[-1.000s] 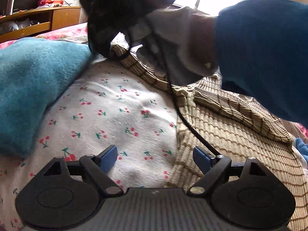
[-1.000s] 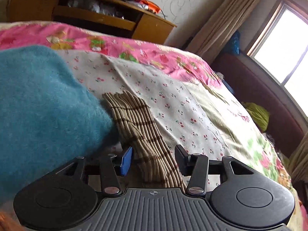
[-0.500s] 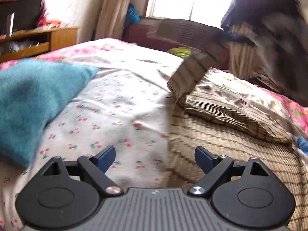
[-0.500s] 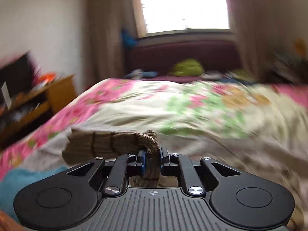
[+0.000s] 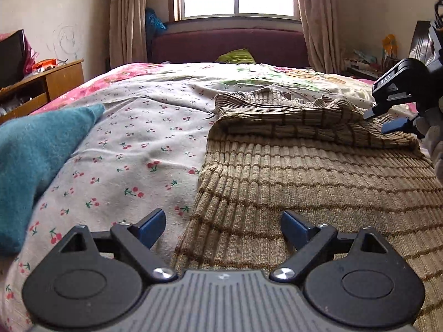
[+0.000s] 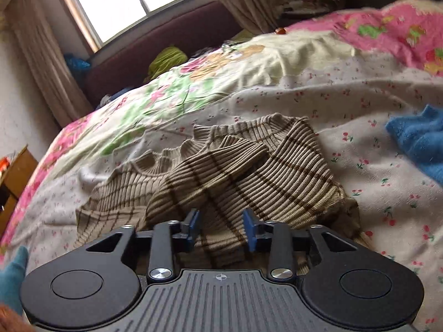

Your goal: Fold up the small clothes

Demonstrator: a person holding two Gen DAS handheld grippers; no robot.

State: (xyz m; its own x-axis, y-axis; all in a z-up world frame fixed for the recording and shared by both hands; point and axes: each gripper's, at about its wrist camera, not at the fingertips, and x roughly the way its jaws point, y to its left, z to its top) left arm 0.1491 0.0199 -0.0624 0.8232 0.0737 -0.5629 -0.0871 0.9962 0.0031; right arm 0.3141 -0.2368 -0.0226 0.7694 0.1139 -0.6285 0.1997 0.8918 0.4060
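A tan ribbed sweater with brown stripes [image 5: 318, 182] lies on the bed, with one sleeve [image 5: 304, 121] folded across its upper part. My left gripper [image 5: 223, 227] is open and empty, low over the sweater's left edge. My right gripper [image 6: 221, 228] is open just above the folded sleeve [image 6: 210, 171], holding nothing. It also shows at the right edge of the left wrist view [image 5: 393, 119]. In the right wrist view both sleeves cross over the sweater's body [image 6: 288, 177].
A teal sweater [image 5: 33, 160] lies on the cherry-print sheet [image 5: 138, 144] to the left. A blue garment [image 6: 418, 138] lies to the right. A wooden cabinet [image 5: 41, 85] stands at far left; a maroon headboard [image 5: 229, 44] and window lie beyond.
My right gripper carried the sleeve from the left side over the sweater, laid it across the body and opened. My left gripper stayed open in place.
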